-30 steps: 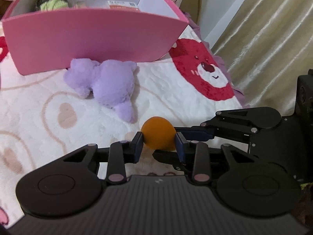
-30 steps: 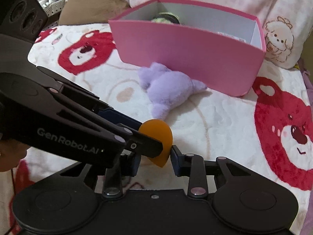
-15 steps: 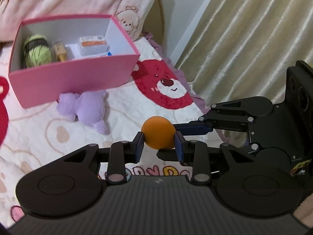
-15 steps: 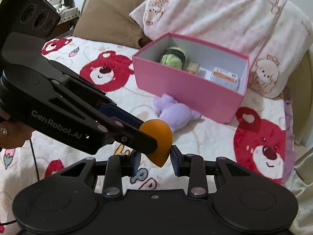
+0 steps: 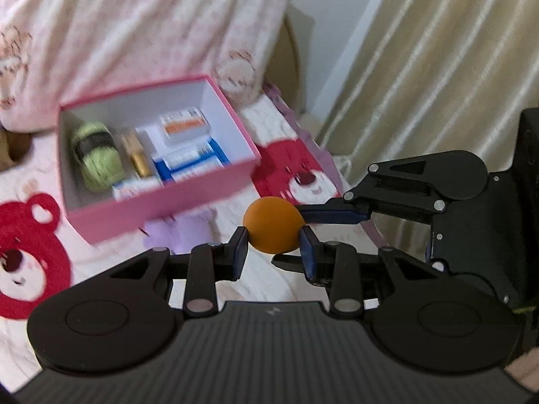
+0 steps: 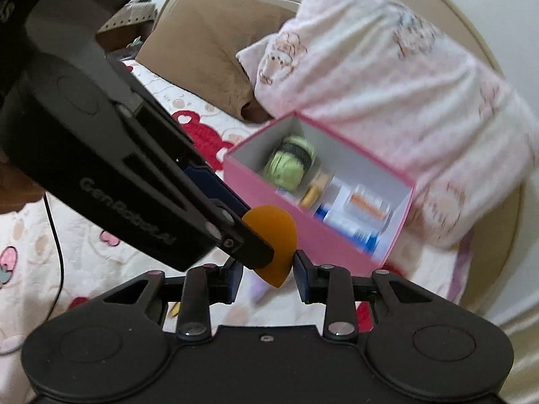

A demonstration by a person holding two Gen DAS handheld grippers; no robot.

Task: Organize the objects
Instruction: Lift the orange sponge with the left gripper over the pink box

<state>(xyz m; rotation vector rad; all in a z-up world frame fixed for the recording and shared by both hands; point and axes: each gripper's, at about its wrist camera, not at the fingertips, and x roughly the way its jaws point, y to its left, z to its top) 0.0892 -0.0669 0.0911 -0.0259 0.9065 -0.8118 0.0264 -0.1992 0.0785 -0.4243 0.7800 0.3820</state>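
Lifted clear of the bedspread, both jaws pinch the orange sponge [image 5: 273, 224]; pink box [image 5: 161, 202] holds yarn [image 5: 96, 155] (boxes, seemingly).

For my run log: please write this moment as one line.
left gripper: shut on orange sponge | right gripper: shut on orange sponge | pink box: open, partly filled

The pink box [image 5: 161, 202] is open on top; its floor is crowded by green yarn [image 5: 96, 158], a gold bottle [image 5: 138, 158] and cartons [image 5: 188, 155]. A pillow [image 6: 387, 101] is pressed against its far wall.
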